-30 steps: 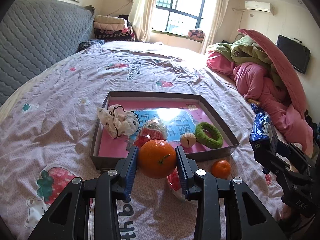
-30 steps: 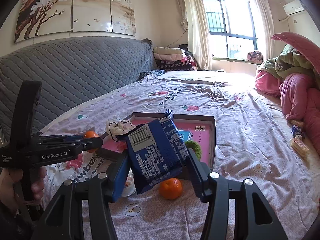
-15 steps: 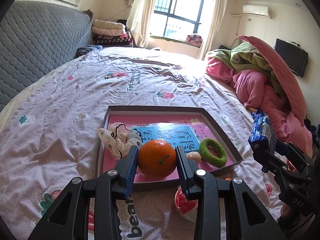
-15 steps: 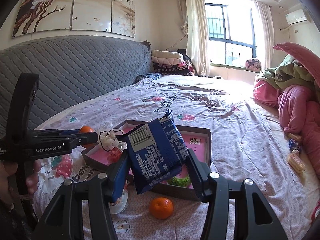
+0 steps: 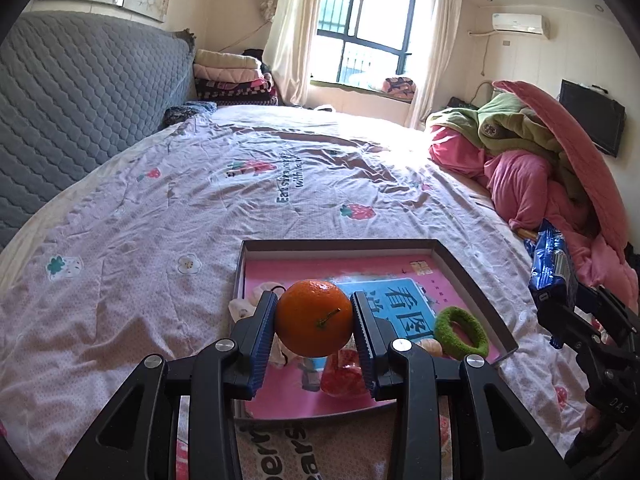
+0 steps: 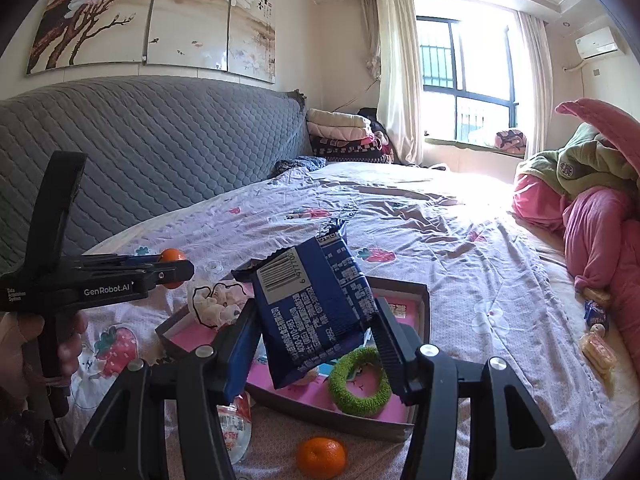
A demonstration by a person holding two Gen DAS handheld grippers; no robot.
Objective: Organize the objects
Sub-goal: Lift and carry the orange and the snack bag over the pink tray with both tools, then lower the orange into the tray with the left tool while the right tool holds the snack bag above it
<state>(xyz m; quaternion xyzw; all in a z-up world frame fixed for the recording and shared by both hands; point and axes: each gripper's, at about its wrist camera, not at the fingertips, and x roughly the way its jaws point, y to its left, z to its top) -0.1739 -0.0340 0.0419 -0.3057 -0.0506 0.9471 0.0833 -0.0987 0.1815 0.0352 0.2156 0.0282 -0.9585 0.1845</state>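
My left gripper is shut on an orange tangerine and holds it above the near part of a shallow box with a pink floor. From the right wrist view that tangerine shows at the left, above the box's left side. My right gripper is shut on a dark blue snack packet, held over the box. Inside the box lie a green hair ring, a white cloth bundle, a red packet and a peeled fruit.
A second tangerine and a small bottle lie on the bedsheet in front of the box. Pink and green quilts are piled at the right. Snack packets lie beside them. A grey padded headboard runs along the left.
Both grippers have moved forward over the box with their loads still held. The box now sits lower and closer in both views, and the loose tangerine has dropped out of the left wrist view.
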